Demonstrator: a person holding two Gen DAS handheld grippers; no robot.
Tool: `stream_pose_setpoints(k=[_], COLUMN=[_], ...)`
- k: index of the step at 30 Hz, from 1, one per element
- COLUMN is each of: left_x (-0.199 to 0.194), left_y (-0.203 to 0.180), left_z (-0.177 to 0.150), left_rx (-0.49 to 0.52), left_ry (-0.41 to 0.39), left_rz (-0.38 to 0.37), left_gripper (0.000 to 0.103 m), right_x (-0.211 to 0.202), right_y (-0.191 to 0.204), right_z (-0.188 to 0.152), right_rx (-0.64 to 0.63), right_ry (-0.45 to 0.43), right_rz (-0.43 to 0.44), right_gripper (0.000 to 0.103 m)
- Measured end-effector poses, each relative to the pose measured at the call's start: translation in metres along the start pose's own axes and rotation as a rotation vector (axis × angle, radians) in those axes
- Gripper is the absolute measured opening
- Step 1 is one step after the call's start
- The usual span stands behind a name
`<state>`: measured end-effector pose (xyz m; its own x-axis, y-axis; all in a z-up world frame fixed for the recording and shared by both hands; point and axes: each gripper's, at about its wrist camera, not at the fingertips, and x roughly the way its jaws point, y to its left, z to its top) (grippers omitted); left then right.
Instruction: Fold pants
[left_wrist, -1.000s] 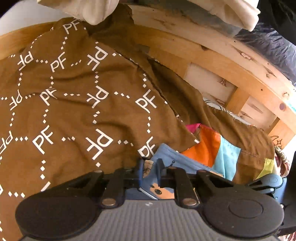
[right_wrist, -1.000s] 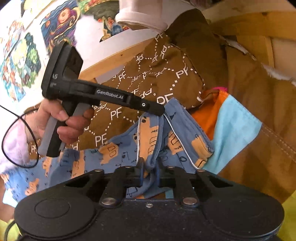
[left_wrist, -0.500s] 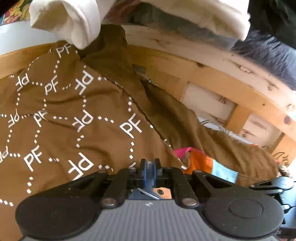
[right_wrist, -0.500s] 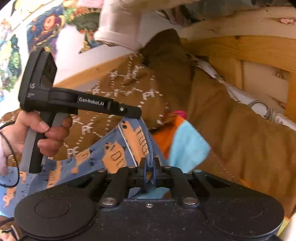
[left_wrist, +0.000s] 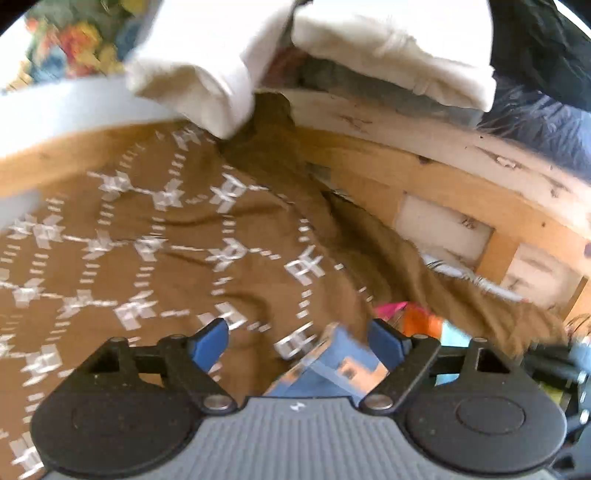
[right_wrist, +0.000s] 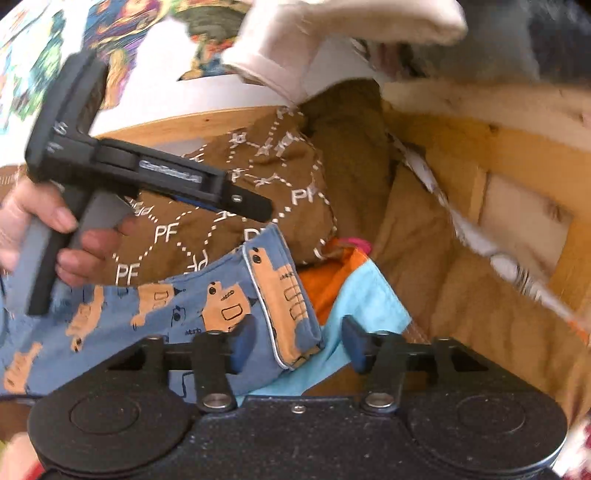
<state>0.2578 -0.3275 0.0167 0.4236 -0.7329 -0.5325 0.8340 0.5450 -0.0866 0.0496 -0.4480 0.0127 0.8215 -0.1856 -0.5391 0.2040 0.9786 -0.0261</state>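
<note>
Pants lie loose between both opening jaws, brown blanket and wooden frame behind.

Two tongs, one blue pants, one brown blanket.

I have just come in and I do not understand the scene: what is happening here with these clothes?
A person is folding small blue pants with orange prints on a brown patterned blanket. Both jaws are opening now. The left hand-held gripper and the right hand-held gripper each have the fabric between the pads, but do not press it.
</note>
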Motion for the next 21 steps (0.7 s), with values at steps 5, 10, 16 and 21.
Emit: stream_pose_setpoints(k=[5,10,16,21], left_x=[-0.052,-0.1,-0.151,-0.193], left_y=[0.002,0.007,0.043,0.076], left_z=[-0.043,-0.102,-0.155,-0.147], left_rx=[0.131,0.148,-0.053,-0.051], left_ry=[0.023,0.089,0.199,0.176], left_rz=[0.243,0.406,0.541,0.6], left_gripper=[0.098,0.098,0.098,0.098], right_x=[0.002,0.008,0.026,0.012], right_y=[0.019,0.038,0.049,0.06], right_z=[-0.001,-0.01,-0.027,-0.024], right_rx=[-0.111,-0.206,-0.312,-0.302], right_ry=[-0.007,0.024,0.114,0.067], right_rz=[-0.007,-0.046,-0.165,-0.202], right_gripper=[0.087,0.102,0.102,0.102])
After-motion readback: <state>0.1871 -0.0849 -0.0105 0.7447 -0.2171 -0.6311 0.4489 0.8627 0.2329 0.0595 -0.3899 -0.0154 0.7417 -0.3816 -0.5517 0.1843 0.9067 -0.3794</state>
